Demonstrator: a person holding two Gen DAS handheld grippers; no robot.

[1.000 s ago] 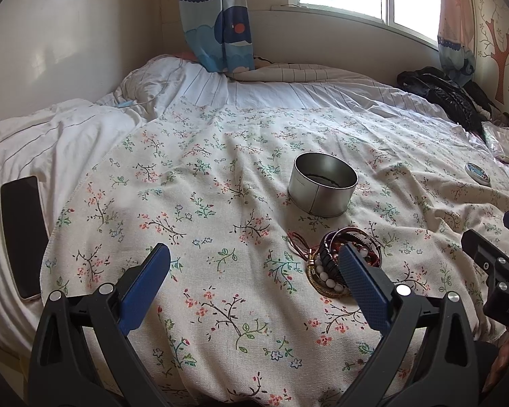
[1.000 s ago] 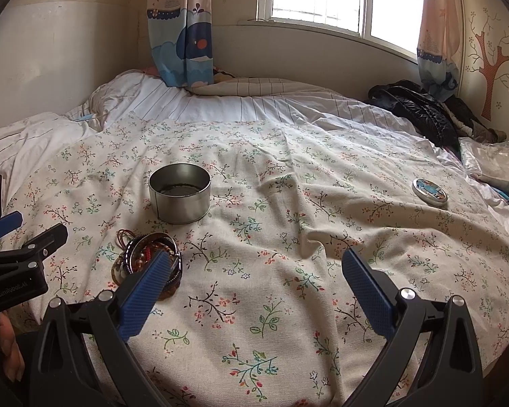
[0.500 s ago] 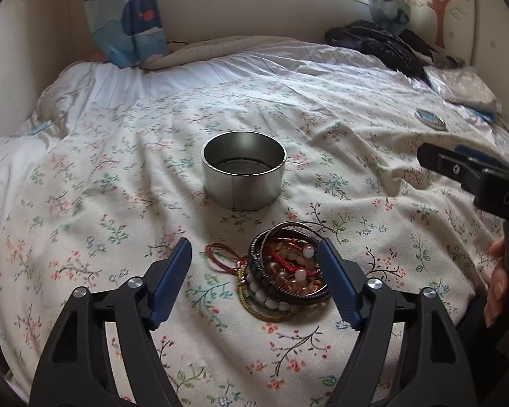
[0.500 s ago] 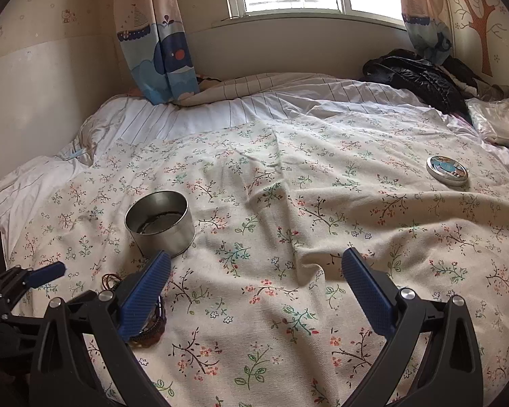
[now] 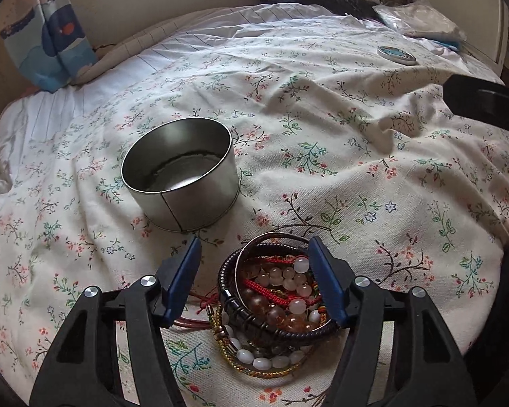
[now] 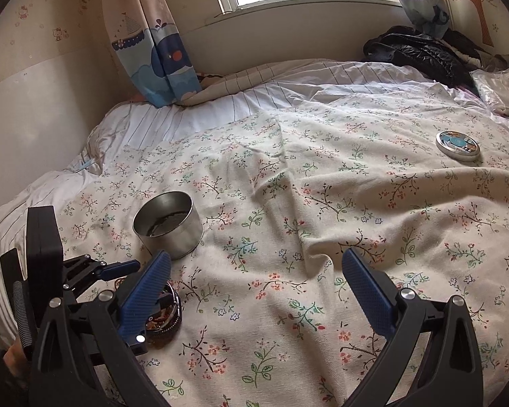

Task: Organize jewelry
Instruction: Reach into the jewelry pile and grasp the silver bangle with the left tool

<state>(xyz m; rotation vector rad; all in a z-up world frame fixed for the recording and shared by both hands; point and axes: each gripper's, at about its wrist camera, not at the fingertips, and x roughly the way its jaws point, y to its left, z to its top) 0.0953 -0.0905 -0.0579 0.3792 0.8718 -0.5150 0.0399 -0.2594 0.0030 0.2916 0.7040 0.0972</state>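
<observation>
The bedspread [image 5: 322,129] is cream, strewn with small sprigs in pink, green and dark brown. The round tin [image 5: 183,173] on it is plain silver. The bracelet pile [image 5: 275,305] mixes red cord, white and amber beads, a black band and gold braid. The left gripper [image 5: 254,278] is black with blue pads. The curtain [image 6: 152,44] shows blue whales and boats. The tin lid [image 6: 457,145] is silver-rimmed with blue.

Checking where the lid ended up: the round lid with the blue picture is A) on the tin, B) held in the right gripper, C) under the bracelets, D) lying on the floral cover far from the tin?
D: the lid lies flat on the cover, far from the open tin.
</observation>
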